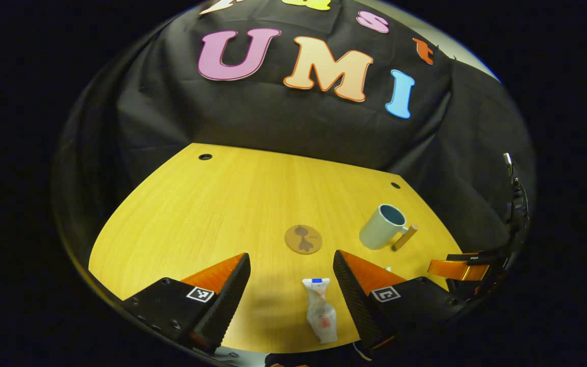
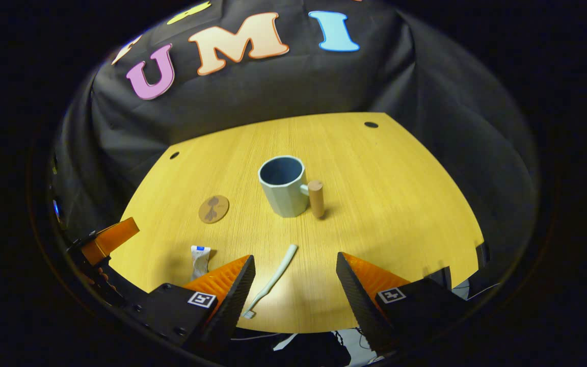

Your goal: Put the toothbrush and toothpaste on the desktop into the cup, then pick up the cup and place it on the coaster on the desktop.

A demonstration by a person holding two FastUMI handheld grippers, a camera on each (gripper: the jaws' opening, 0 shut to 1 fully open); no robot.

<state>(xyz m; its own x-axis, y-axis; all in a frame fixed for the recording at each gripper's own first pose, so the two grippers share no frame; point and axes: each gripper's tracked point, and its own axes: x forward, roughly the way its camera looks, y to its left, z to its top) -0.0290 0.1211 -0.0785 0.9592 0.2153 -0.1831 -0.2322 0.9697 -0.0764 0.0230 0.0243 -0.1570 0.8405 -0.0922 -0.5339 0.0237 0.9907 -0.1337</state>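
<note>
Both tongs gape wide and empty: left tongs (image 1: 291,295) straddle the toothpaste (image 1: 320,311), right tongs (image 2: 293,290) the toothbrush (image 2: 273,279), both at the worktop's (image 2: 375,204) near edge. Cup (image 2: 284,186) stands mid-worktop, coaster (image 2: 214,209) beside. Risk: thin brush slipping free.

Lighting: dim booth, light from above brightening the wooden desktop (image 2: 375,204). Soft shadows beside the cup (image 2: 283,186) and under both grippers. Focus: sharp centrally. Edges: strong fisheye bending, darkening toward rims.
</note>
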